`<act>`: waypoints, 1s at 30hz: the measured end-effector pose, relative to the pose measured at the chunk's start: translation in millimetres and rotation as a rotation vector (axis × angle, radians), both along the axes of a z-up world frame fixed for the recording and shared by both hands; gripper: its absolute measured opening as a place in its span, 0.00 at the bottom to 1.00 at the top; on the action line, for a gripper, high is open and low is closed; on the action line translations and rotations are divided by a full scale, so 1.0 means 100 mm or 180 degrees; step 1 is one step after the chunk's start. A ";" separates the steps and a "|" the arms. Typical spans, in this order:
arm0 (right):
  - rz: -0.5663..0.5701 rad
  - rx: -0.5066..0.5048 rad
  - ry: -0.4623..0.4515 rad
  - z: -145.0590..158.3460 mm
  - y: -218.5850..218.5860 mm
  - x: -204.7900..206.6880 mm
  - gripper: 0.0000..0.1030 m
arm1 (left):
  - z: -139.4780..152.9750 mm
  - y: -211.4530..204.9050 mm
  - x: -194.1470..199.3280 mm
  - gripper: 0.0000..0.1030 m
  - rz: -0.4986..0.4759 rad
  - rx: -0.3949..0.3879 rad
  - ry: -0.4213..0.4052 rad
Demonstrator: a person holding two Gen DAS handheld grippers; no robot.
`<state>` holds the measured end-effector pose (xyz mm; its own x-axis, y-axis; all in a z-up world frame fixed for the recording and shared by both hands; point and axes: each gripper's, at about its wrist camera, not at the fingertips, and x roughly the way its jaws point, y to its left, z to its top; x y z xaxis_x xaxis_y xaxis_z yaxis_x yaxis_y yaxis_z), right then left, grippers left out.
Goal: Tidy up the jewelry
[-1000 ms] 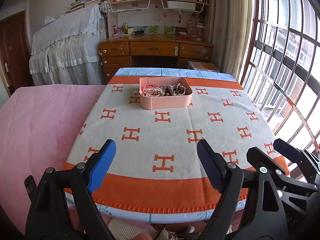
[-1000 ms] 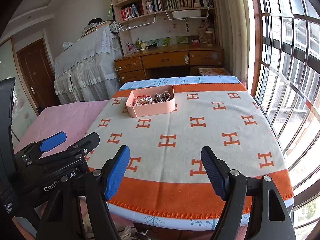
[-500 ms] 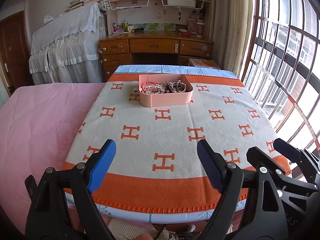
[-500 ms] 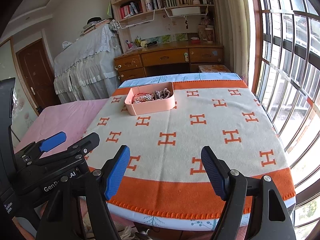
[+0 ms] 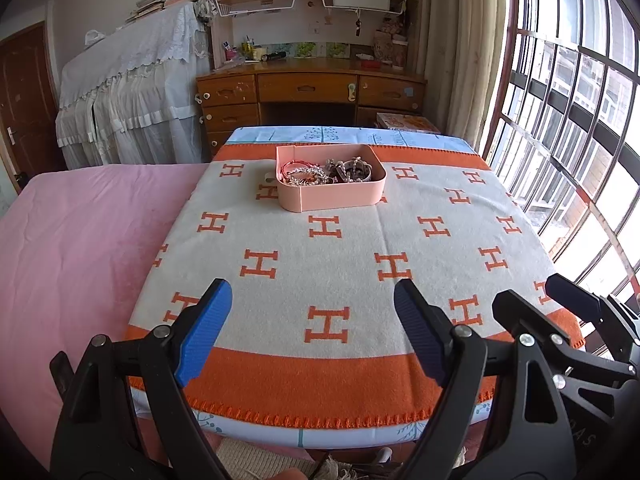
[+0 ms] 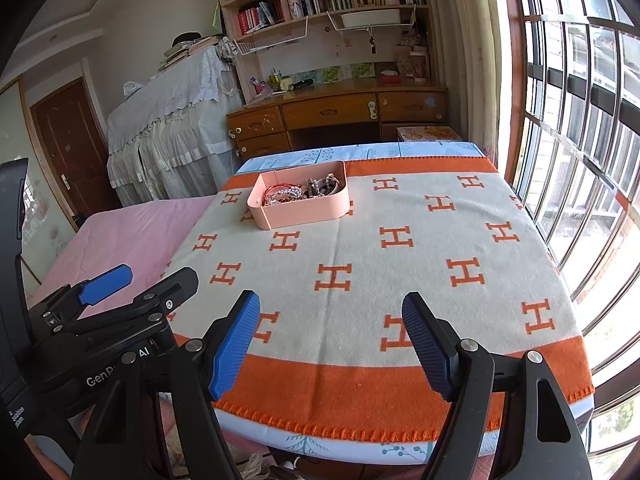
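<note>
A pink box (image 5: pixel 332 196) stands at the far side of the table on the H-patterned blanket (image 5: pixel 340 264). It holds a tangle of jewelry (image 5: pixel 324 171): red bangles, silver chains and dark beads. It also shows in the right wrist view (image 6: pixel 304 208), with the jewelry (image 6: pixel 302 192) inside. My left gripper (image 5: pixel 312 320) is open and empty above the table's near edge. My right gripper (image 6: pixel 330 332) is open and empty, also at the near edge, to the right of the left one. Both are far from the box.
A pink bed (image 5: pixel 72 240) adjoins the table on the left. A wooden desk (image 5: pixel 312 92) with bookshelves stands behind the table. A barred window (image 5: pixel 572 128) runs along the right. The left gripper's body shows in the right wrist view (image 6: pixel 100 332).
Both views have tilted upward a little, so the box and table sit lower in the frames. Both grippers stay open and empty.
</note>
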<state>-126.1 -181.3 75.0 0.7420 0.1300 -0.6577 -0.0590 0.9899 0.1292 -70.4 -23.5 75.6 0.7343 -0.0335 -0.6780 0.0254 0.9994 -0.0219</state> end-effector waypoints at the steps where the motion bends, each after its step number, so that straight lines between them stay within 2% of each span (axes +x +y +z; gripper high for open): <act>1: 0.0002 0.0001 0.0004 -0.01 0.00 0.00 0.73 | -0.01 0.01 0.00 0.79 0.0000 0.0002 0.0004; 24: -0.0007 0.0021 0.0033 -0.02 0.01 -0.02 0.73 | -0.02 0.00 0.02 0.79 -0.0005 0.0015 0.0027; 30: -0.0008 0.0041 0.0082 -0.11 0.02 -0.08 0.73 | -0.16 0.01 0.03 0.79 -0.0011 0.0021 0.0080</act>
